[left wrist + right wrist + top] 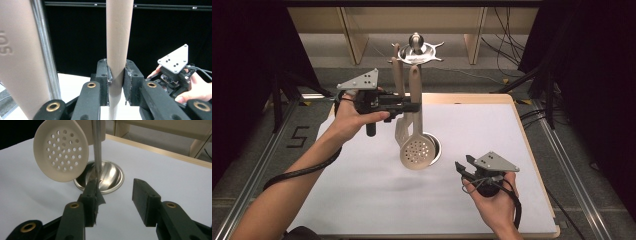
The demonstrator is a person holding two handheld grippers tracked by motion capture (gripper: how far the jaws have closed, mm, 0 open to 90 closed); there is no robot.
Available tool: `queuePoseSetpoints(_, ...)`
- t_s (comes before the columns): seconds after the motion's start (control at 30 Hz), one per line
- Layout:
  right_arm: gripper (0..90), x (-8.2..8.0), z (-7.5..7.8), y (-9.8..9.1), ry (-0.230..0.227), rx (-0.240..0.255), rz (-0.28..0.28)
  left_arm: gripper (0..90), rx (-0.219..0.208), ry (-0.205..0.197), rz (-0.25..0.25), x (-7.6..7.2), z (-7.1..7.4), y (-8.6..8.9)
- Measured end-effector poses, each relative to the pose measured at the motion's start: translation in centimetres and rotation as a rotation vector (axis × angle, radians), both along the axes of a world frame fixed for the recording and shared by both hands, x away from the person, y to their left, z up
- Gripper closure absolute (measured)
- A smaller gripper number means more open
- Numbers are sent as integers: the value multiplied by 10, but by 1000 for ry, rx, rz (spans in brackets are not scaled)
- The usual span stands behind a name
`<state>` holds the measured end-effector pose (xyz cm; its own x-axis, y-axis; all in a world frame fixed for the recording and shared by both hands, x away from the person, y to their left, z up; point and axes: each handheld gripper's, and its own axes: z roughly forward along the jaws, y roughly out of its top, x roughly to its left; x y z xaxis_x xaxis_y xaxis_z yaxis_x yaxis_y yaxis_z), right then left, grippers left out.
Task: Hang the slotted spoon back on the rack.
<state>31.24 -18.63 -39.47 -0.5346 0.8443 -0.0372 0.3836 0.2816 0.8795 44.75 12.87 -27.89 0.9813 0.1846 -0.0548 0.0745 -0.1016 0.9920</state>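
Beside the stand: left hand-held gripper (414, 106), held level, jaws clenched on the skimmer handle (117, 47)
Stand (417, 49): steel pole rising from a round steel base (110, 176) on the tabletop (362, 200), with a spoked hanger on top
Skimmer (416, 151): beige, hanging upright beside the pole, perforated bowl low, just above the base
Second utensil (397, 67): beige handle, on the far side of the skimmer handle, close by the pole
Right hand-held gripper (463, 165): near the tabletop's near right, well apart from the base, jaws released and spread, nothing between them, pointing toward the base
Right hand (494, 200): wrapped around that hand-held gripper's grip
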Motion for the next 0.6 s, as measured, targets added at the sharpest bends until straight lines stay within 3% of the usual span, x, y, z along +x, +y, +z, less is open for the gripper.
queuePoseSetpoints(0.43, 577, 0, -1, 1, 21, 12, 1, 755, -49, 54, 9, 6, -7, 3)
queuePoseSetpoints(0.6, 577, 0, 0, 0, 20, 11, 1, 750, -53, 57, 19, 8, -9, 3)
